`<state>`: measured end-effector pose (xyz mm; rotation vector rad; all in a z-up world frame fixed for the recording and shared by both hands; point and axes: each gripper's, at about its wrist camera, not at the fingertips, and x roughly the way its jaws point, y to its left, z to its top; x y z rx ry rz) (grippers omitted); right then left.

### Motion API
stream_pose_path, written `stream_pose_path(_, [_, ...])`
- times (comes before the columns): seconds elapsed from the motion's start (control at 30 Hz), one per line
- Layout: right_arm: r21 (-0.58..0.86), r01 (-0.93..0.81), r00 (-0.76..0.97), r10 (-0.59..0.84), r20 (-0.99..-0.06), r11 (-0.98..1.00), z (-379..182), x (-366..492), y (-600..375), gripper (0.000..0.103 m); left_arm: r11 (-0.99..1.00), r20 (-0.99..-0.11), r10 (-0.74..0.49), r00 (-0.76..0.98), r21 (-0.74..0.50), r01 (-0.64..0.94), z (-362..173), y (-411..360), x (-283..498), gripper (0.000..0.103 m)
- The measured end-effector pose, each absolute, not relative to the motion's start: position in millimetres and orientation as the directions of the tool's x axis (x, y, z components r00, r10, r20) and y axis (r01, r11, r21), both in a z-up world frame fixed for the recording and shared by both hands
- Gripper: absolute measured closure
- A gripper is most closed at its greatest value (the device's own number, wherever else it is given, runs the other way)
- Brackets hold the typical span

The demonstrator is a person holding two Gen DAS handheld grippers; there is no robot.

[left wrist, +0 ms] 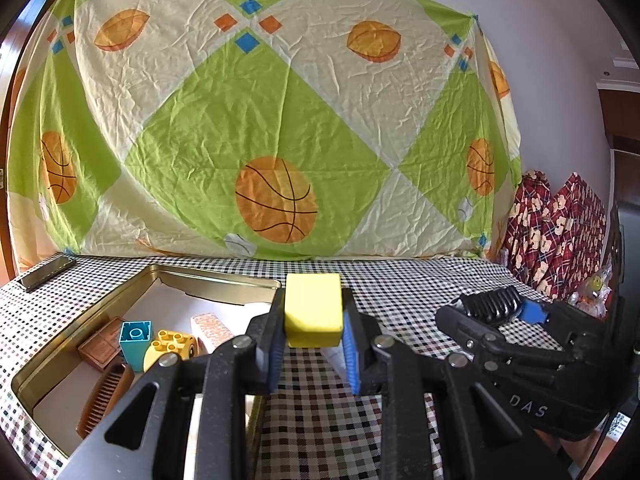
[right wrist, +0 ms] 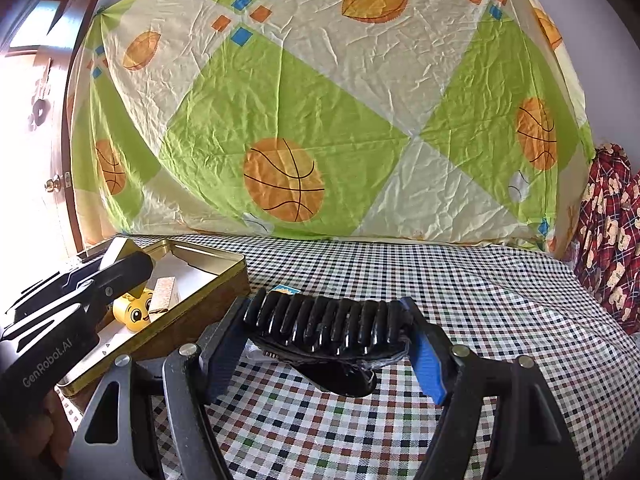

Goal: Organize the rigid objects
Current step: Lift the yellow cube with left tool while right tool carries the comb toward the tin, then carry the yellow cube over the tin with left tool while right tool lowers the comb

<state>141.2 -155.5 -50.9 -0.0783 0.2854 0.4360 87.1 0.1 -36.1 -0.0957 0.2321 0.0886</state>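
Left gripper (left wrist: 313, 344) clenched on a yellow block (left wrist: 313, 310), held above the checked cloth (left wrist: 400, 280), just right of the tin (left wrist: 224, 280). Right gripper (right wrist: 332, 344) clamped across a black ribbed clip (right wrist: 324, 322), long axis running side to side between the blue pads (right wrist: 428, 364), also held above the cloth and well right of the tin. Tin lying to the left of both loads, so a leftward carry and a lowering over the rim looks like the next call for each; left gripper plainly the nearer, its block almost at the tin's right wall. Clip's length probably best turned along the tin's long side before release, though room inside is hard to judge from here. Inside the tin: a teal brick (left wrist: 135, 340) standing on end, a yellow studded toy (left wrist: 170, 344) with a cartoon face, a brown comb (left wrist: 105, 400) near the front wall, a brown flat box (left wrist: 100, 346) and a pale patterned box (left wrist: 212, 330), all crowded toward the front half. Back half showing bare white floor. Dark flat case (left wrist: 46, 274) on the cloth beyond the tin's far corner, apart from it.
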Motion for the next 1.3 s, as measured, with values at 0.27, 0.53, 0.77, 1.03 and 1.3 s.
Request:
stream_pose_path(0.27, [-0.017,-0.434,0.864,0.411,-0.29,0.901,-50.4,140.3,-147.7,0.028,0.989,-0.22,0.091,0.971,-0.096,-0.114,-35.6,9.0,79.2,0.08])
stream_pose_path(0.53, [0.002,-0.464,0.847,0.445,-0.29,0.886,-50.6,139.6,-142.2,0.028,0.987,-0.22,0.094,0.971,-0.105,-0.12,-36.0,17.0,73.8,0.08])
stream_pose_path(0.77, [-0.008,-0.487,0.836,0.464,-0.293,0.873,-50.6,135.7,-131.0,0.028,0.986,-0.212,0.101,0.972,-0.107,-0.125,-35.3,22.1,68.6,0.08])
stream_pose_path(1.03, [0.001,-0.492,0.832,0.47,-0.296,0.871,-50.6,135.2,-126.7,0.028,0.984,-0.21,0.106,0.972,-0.117,-0.133,-34.1,29.4,63.8,0.08])
stream_pose_path(1.3, [-0.015,-0.522,0.814,0.493,-0.307,0.853,-51.5,131.6,-107.7,0.028,0.981,-0.202,0.119,0.972,-0.126,-0.146,-30.5,40.1,57.7,0.08])
